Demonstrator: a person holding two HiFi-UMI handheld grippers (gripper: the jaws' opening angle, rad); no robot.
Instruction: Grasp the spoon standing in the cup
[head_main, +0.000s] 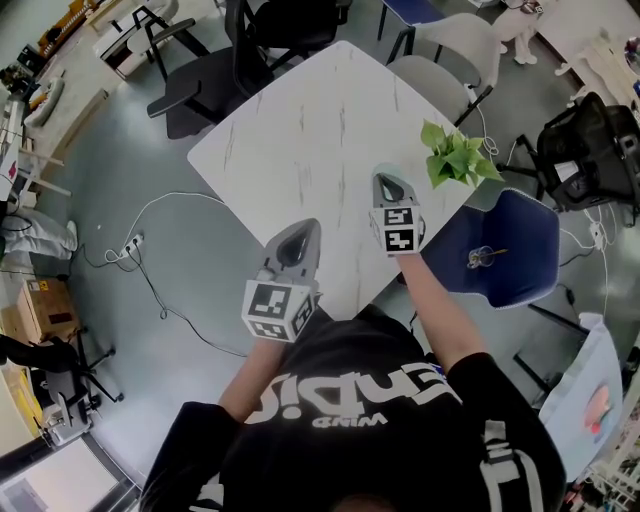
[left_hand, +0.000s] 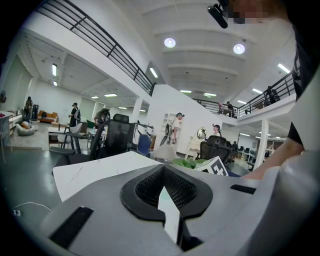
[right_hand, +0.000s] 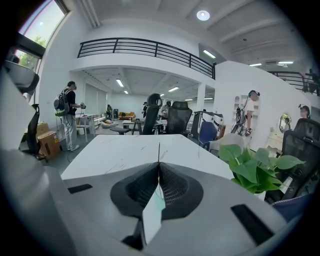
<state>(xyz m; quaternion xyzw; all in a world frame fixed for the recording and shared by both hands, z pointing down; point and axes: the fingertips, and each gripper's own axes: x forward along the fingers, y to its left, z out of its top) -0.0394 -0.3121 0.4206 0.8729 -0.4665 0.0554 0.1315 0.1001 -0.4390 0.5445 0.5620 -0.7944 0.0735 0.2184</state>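
A small cup rests on the seat of a blue chair, right of the table, with a thin spoon sticking out of it; both are tiny in the head view. Neither gripper view shows them. My right gripper is over the white marble table, left of the cup, shut with nothing between its jaws. At the table's near edge, my left gripper hovers, its jaws together and nothing in them.
A leafy green plant stands at the table's right edge, between my right gripper and the blue chair. Office chairs ring the table's far side. Cables and a power strip lie on the floor at left.
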